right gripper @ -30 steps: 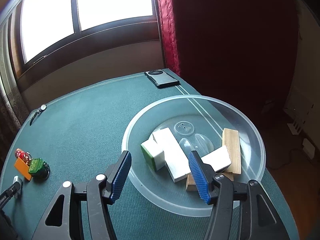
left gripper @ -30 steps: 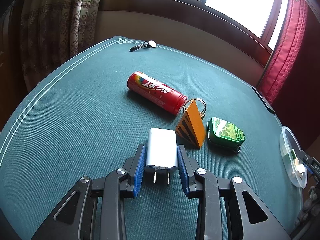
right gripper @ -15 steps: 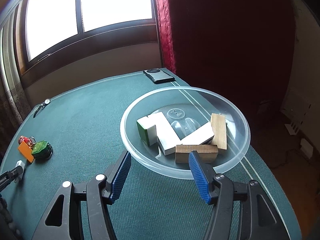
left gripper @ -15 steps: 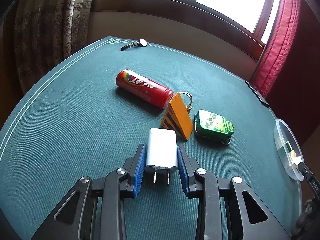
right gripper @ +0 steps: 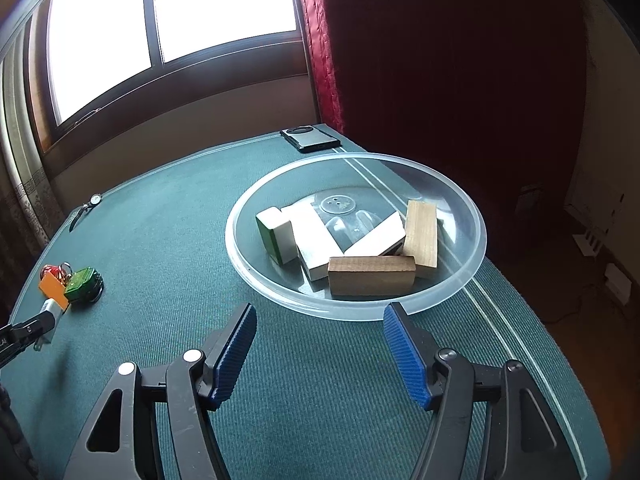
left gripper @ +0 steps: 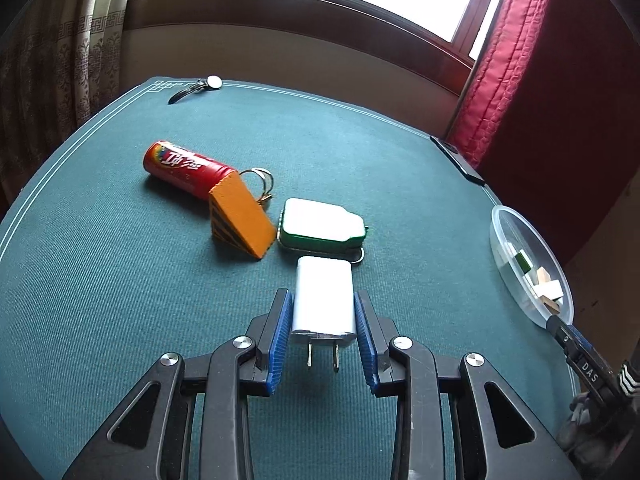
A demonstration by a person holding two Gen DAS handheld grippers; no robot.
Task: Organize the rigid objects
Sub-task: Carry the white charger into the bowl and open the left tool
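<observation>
- Left wrist view: white charger is clamped in the left claw, prongs toward the camera, long axis along the fingers.
- Clear bowl is seen far right (nearer the right claw, released, its jaws just widened, nothing between).
- Bowl's near rim is cut off here; contact with the surface cannot be told.

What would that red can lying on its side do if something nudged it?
The red can would probably roll, since it lies on its round side. The orange wedge touching its end may stop it. It likely stays stiff; whether it is full or empty cannot be told.
</observation>
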